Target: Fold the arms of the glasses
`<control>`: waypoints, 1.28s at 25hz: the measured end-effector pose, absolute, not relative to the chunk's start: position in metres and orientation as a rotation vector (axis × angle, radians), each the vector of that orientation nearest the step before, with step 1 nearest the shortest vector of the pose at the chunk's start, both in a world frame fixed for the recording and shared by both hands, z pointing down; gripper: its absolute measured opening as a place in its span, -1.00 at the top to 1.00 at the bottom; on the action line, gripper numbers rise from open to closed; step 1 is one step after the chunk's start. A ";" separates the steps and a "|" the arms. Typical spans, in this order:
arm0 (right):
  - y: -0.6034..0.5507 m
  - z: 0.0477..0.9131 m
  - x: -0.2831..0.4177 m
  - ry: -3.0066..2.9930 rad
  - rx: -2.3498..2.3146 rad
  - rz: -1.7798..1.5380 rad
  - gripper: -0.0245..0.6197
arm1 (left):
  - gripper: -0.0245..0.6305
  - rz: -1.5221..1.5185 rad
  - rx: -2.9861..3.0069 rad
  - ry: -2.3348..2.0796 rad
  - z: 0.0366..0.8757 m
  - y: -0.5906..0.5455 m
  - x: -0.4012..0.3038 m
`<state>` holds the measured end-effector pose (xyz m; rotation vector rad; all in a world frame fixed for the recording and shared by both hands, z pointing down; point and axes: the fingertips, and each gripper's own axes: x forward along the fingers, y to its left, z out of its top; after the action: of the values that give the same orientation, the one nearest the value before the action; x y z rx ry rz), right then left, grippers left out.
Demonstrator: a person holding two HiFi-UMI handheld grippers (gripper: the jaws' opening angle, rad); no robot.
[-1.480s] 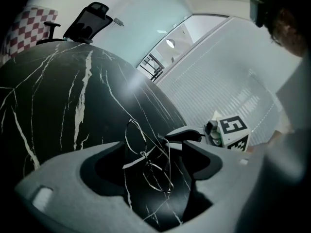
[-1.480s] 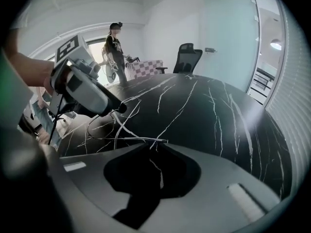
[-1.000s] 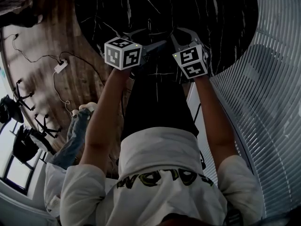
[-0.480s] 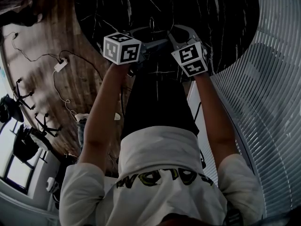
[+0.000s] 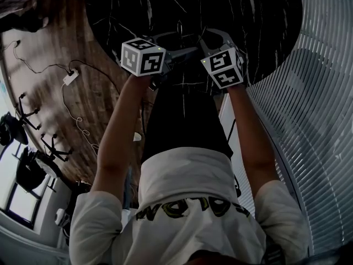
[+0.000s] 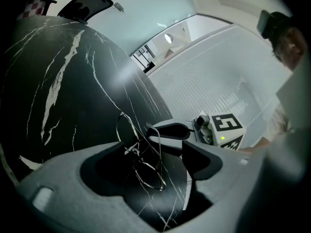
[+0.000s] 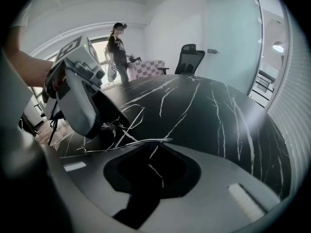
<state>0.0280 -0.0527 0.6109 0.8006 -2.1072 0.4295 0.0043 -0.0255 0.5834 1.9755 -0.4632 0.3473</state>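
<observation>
Fingers of the right gripper (image 7: 153, 143) pinch one thin arm of the wire glasses (image 6: 141, 164); the left gripper (image 6: 153, 152) stands spread around the frame. Whether the glasses touch the black table (image 6: 73, 91) is unclear.

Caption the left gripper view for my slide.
Open left hand-held gripper frames wire glasses on a black marble table.

table (image 5: 231, 15): glossy black stone, white veins. glasses (image 6: 134, 150): thin bare metal wire. left gripper (image 6: 154, 149), right gripper (image 7: 154, 143): matt grey plastic. floor (image 5: 49, 43): brown wood planks.
</observation>
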 end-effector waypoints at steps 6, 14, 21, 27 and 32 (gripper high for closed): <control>-0.040 0.611 0.053 -2.033 0.832 0.435 0.75 | -0.21 0.346 1.979 -0.470 0.580 -0.020 0.006; -0.030 0.607 0.042 -2.006 0.692 0.209 0.73 | -0.21 0.299 2.050 -0.588 0.565 -0.022 -0.013; -0.032 0.611 0.030 -1.994 0.630 0.127 0.73 | -0.21 0.203 2.105 -0.580 0.556 -0.027 -0.004; -0.032 0.606 0.028 -1.989 0.619 0.109 0.73 | -0.21 0.216 2.117 -0.560 0.551 -0.028 0.005; -0.033 0.606 0.024 -1.994 0.607 0.087 0.73 | -0.21 0.199 2.104 -0.548 0.551 -0.028 0.005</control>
<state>0.0240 -0.0325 0.6062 0.6069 -1.9940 0.0867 0.0050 -0.0284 0.5514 2.1037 -0.5477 0.1993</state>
